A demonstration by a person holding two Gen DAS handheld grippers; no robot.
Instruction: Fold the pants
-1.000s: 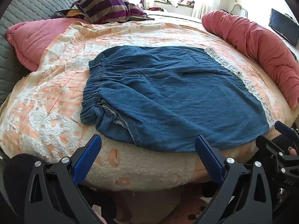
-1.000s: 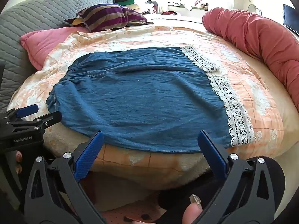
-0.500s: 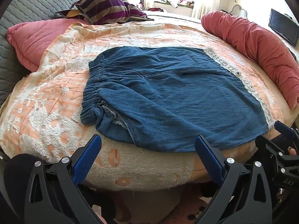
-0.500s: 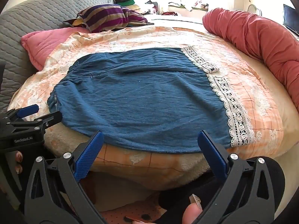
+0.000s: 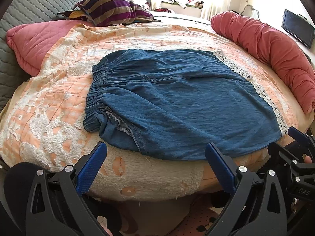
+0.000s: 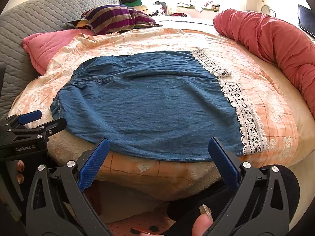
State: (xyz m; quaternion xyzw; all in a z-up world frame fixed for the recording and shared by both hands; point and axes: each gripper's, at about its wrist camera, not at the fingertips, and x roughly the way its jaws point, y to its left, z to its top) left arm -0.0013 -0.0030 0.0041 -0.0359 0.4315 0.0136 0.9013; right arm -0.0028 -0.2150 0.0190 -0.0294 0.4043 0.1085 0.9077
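Observation:
Blue denim pants (image 5: 177, 102) lie flat on the bed, elastic waistband to the left, white lace hem (image 5: 263, 96) to the right. They also show in the right wrist view (image 6: 153, 106), with the lace hem (image 6: 244, 114) at right. My left gripper (image 5: 155, 157) is open and empty, just short of the pants' near edge. My right gripper (image 6: 158, 151) is open and empty, at the near edge further right. Each gripper shows in the other's view: the right one (image 5: 295, 147), the left one (image 6: 35, 122).
An orange and white quilt (image 5: 49, 106) covers the bed. A pink pillow (image 5: 33, 41) and a striped cushion (image 5: 110, 9) lie at the back left. A long red bolster (image 5: 275, 53) runs along the right side. A grey headboard (image 6: 29, 25) stands at left.
Both grippers have crept slightly forward toward the pants' near edge. The pants have not moved.

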